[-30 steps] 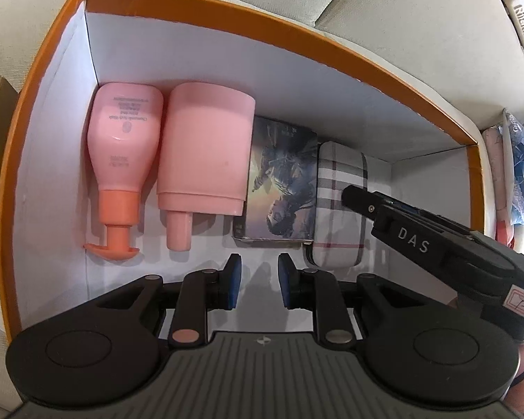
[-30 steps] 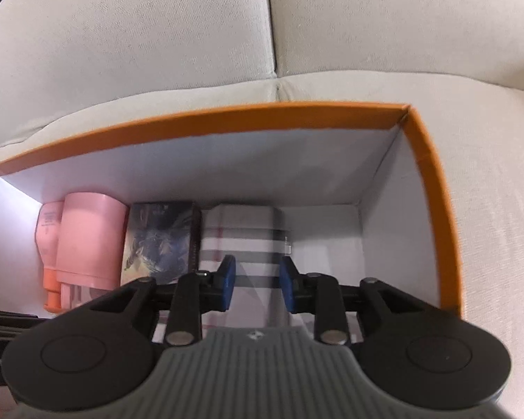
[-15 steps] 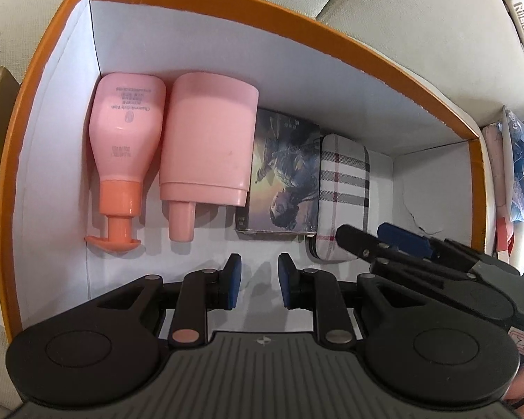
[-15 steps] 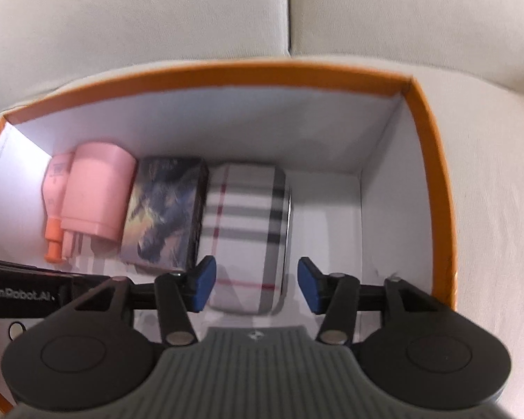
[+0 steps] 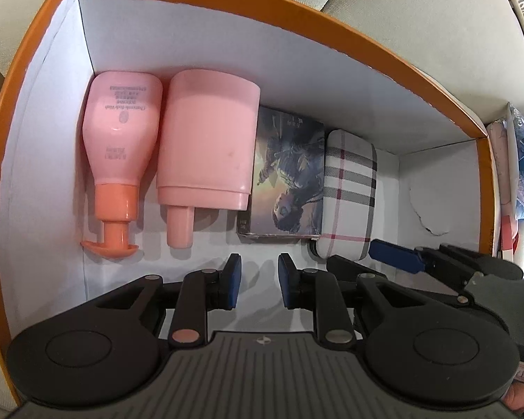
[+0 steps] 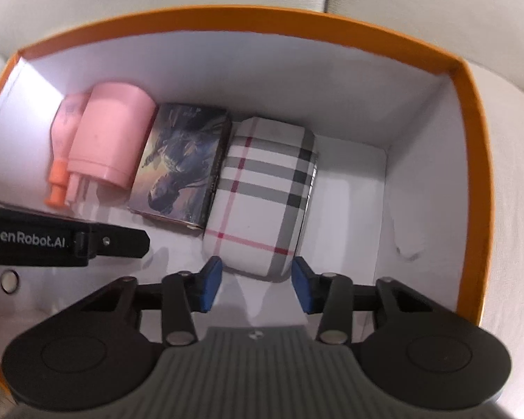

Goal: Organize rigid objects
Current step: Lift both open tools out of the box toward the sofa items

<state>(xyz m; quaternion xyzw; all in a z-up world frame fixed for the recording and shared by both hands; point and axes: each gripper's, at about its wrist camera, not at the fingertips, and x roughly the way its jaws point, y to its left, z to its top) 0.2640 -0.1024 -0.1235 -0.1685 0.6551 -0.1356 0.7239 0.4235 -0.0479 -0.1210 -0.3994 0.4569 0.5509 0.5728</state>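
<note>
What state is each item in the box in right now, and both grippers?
Pump bottle: lying flat, nozzle toward camera.
Pink container: lying flat beside it.
Picture box: lying flat, closed.
Plaid case: closed, lying flat, not gripped.
Orange box: open-topped.
Left gripper: nearly shut, empty.
Right gripper: closing, pads clear of the case.

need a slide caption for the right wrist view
Right gripper, closing, pads clear of the plaid case beside a picture box and pink bottles in the orange box.
</note>
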